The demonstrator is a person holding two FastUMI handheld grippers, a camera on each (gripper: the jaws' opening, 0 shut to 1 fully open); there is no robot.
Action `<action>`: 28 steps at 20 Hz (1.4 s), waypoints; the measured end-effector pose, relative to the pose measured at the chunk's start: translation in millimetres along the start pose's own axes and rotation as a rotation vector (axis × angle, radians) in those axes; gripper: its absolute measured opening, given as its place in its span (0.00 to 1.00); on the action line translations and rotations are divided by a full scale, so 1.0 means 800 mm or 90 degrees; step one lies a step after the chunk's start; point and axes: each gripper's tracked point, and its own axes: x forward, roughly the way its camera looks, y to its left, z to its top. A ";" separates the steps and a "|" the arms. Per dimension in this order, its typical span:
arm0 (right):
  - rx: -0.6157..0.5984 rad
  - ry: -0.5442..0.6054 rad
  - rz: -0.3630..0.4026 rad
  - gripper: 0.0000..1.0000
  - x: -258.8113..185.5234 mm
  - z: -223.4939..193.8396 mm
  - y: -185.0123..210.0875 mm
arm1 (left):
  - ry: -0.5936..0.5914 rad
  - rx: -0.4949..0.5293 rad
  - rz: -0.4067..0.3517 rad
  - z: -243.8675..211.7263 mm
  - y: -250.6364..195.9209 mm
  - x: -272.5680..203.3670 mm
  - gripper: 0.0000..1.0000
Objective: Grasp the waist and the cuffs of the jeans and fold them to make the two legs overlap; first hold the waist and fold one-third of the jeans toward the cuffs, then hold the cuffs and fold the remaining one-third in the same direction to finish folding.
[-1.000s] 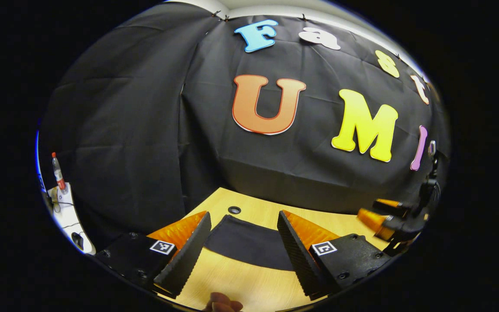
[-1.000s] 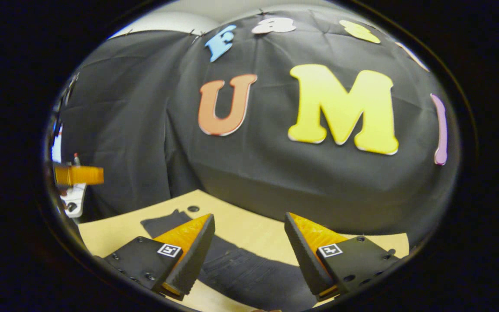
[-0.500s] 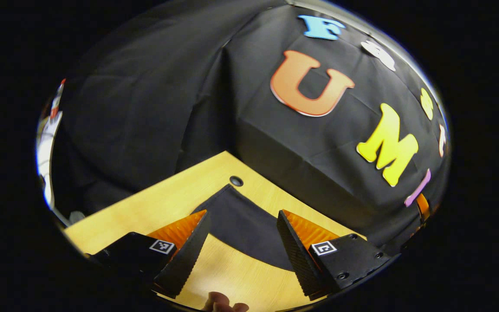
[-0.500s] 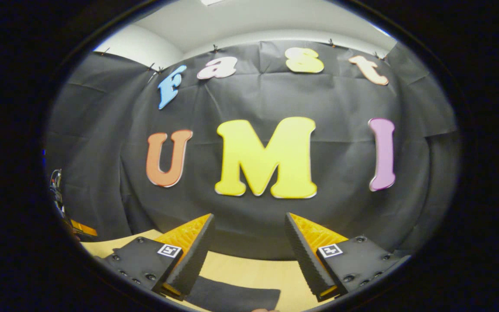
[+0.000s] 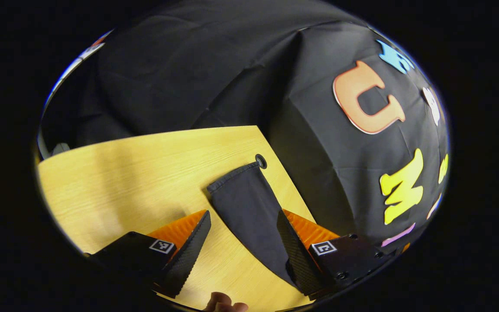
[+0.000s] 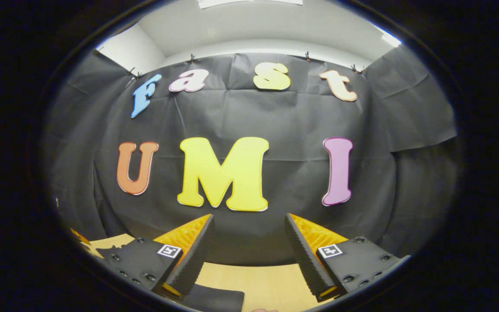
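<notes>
Left gripper view has, nearest the lens, a fingertip of the holding hand (image 5: 225, 306) at the bottom edge. Just above it the left gripper (image 5: 243, 245) hangs over the desk (image 5: 137, 173) with its fingers (image 5: 186, 255) spread wide and nothing between them but bare wood and dark cloth. The jeans (image 5: 249, 208) lie flat on the desk as a dark band running from the gripper's right finger up and away; that finger overlaps the cloth's near part, though whether it touches cannot be told. The far end of the band is a stitched hem, which stops just beside a small round hole (image 5: 260, 161) near the desk's far edge. Beyond the desk hangs the black cloth wall.

Right gripper view shows the right gripper (image 6: 247, 251) aimed nearly level, its fingers (image 6: 193, 260) also wide apart and holding nothing. Below and between them a dark corner of the jeans (image 6: 217, 300) lies on the desk (image 6: 258, 284) at the bottom edge, close to the gripper's left finger. Past the desk stands the cloth wall, and above it a pale ceiling (image 6: 249, 24).
</notes>
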 end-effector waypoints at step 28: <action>0.056 0.114 -0.123 0.98 -0.015 -0.045 -0.111 | 0.032 -0.046 0.084 -0.001 0.026 0.071 0.52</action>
